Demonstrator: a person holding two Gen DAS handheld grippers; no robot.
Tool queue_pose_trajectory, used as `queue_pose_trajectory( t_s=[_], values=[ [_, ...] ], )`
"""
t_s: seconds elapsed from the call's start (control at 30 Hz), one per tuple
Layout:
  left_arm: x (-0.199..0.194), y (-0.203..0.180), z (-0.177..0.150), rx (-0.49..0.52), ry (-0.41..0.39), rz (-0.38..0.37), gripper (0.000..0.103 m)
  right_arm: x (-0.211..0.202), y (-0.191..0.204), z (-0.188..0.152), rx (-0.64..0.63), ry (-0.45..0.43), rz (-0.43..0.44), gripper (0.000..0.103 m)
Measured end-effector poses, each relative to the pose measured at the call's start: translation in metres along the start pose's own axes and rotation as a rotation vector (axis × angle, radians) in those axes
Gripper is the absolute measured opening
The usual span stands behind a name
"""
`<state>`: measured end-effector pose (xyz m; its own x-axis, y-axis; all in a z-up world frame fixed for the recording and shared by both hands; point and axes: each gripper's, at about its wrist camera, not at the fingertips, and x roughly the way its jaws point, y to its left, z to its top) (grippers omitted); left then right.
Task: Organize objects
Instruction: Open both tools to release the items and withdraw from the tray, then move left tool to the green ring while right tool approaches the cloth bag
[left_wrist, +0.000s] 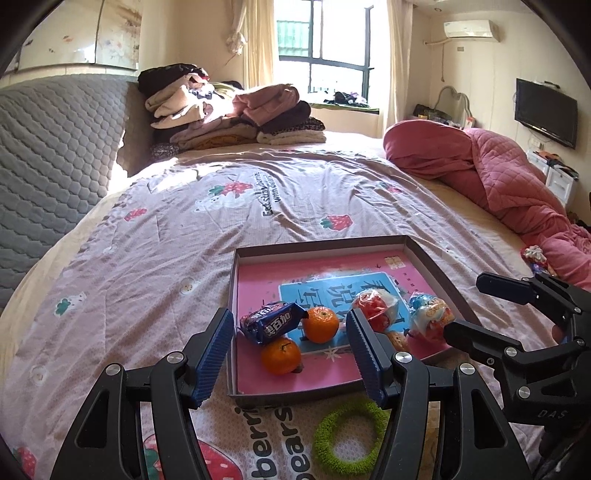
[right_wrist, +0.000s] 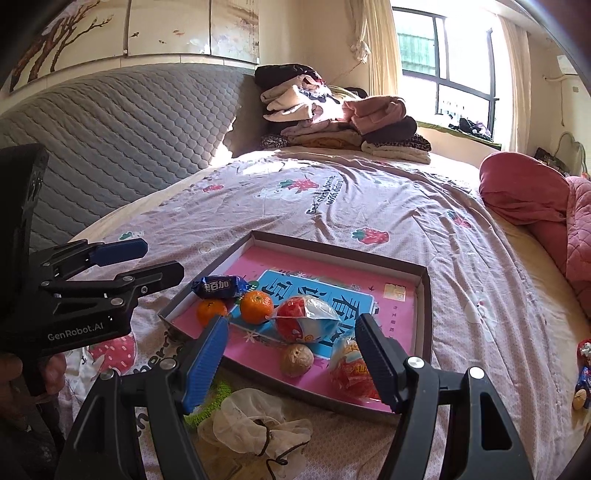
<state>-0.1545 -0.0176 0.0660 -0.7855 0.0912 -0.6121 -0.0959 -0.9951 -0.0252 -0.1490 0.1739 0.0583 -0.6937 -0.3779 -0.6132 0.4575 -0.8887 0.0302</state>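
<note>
Both grippers, left gripper (left_wrist: 291, 354) and right gripper (right_wrist: 291, 363), hang empty with jaws spread above the shallow box (right_wrist: 424, 295) at lower centre, which holds two oranges (left_wrist: 320, 324), a blue wrapped snack (left_wrist: 271, 322) and packaged sweets (right_wrist: 308, 325); green ring (left_wrist: 349, 434) lies just below it on the bedspread (left_wrist: 155, 236)

Bedspread (left_wrist: 184, 229) beyond tray (left_wrist: 317, 245) lies open; snacks crowd tray's near half

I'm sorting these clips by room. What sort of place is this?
Most likely a home bedroom: a bed with a strawberry-print cover, folded clothes stacked by the quilted headboard, and a wall-mounted TV near the window.
</note>
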Motion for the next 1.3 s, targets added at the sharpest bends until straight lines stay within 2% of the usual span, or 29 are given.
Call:
queue_pose_trajectory(
  t_s=[0.47,0.8,1.1,1.3],
  values=[
    [-0.019,-0.002,-0.016,-0.004,0.013,-0.001,0.065,-0.024,0.014,-0.008,-0.014,-0.015,-0.002,0.071],
    [-0.028,-0.007,-0.032,0.005,0.032,-0.016,0.065,-0.041,0.013,-0.03,0.012,0.002,-0.016,0.071],
    [-0.047,-0.009,-0.04,0.023,-0.007,-0.01,0.065,-0.049,0.004,-0.046,0.046,0.017,-0.028,0.071],
    [-0.047,-0.008,-0.052,0.018,0.017,-0.01,0.065,-0.051,0.005,-0.056,0.048,0.035,-0.036,0.071]
  ],
)
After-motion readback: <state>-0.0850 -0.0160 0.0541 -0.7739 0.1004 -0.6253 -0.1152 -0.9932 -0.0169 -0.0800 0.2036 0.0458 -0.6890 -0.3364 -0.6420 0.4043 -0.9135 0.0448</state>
